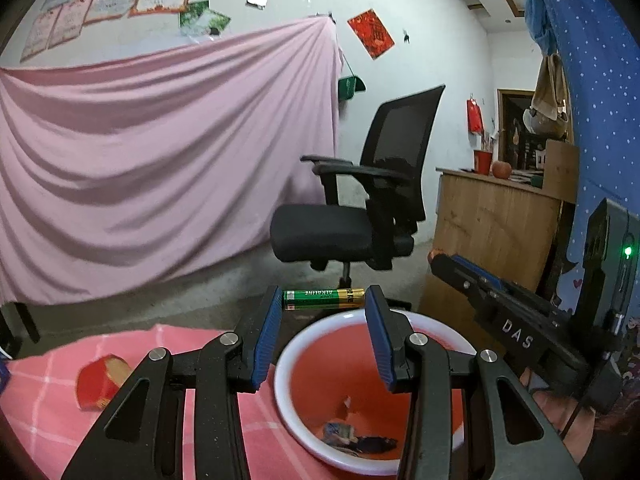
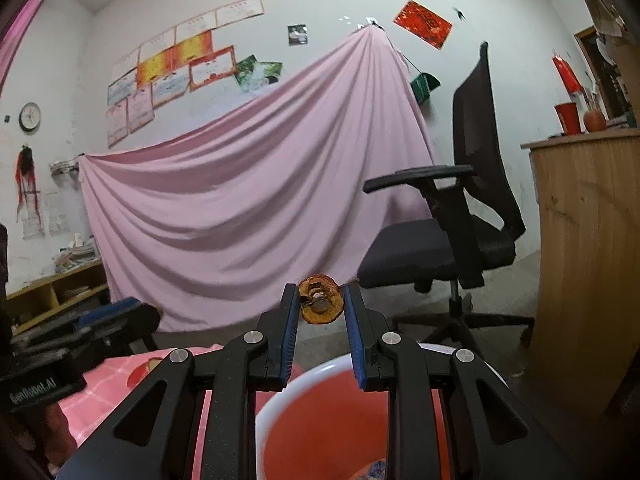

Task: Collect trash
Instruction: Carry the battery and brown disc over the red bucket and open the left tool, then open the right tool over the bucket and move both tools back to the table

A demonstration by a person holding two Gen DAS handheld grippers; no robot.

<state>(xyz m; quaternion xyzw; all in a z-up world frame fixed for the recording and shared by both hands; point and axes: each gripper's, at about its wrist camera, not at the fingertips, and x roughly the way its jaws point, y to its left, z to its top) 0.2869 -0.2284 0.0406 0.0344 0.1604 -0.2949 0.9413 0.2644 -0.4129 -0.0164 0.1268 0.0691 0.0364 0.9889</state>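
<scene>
Between my left fingertips sits a green-and-gold battery [image 1: 324,299], pinched end to end by the left gripper [image 1: 325,300], lengthwise across the gap. Just below and ahead of those fingers is the red bowl [image 1: 292,354] with its white rim — the bin for the trash, as I judge it. In its bottom, under my left fingers, lie a few scraps [image 1: 352,438] already dropped: crumpled wrappers, by the look of them.

My right gripper [image 2: 321,304] holds a brown, dried fruit slice [image 2: 321,301], clamped narrow between its blue pads, above the same bowl's near rim.

Further out, to the left of my left fingers, a red piece of peel or packaging [image 1: 98,384] lies on the pink checked cloth [image 1: 40,392] — still to be collected, I reckon.

So the job reads as partly done: some trash is in, two pieces are held over the bowl and not yet released, and at least one is left on the table. Both grips only need opening over the bowl.
</scene>
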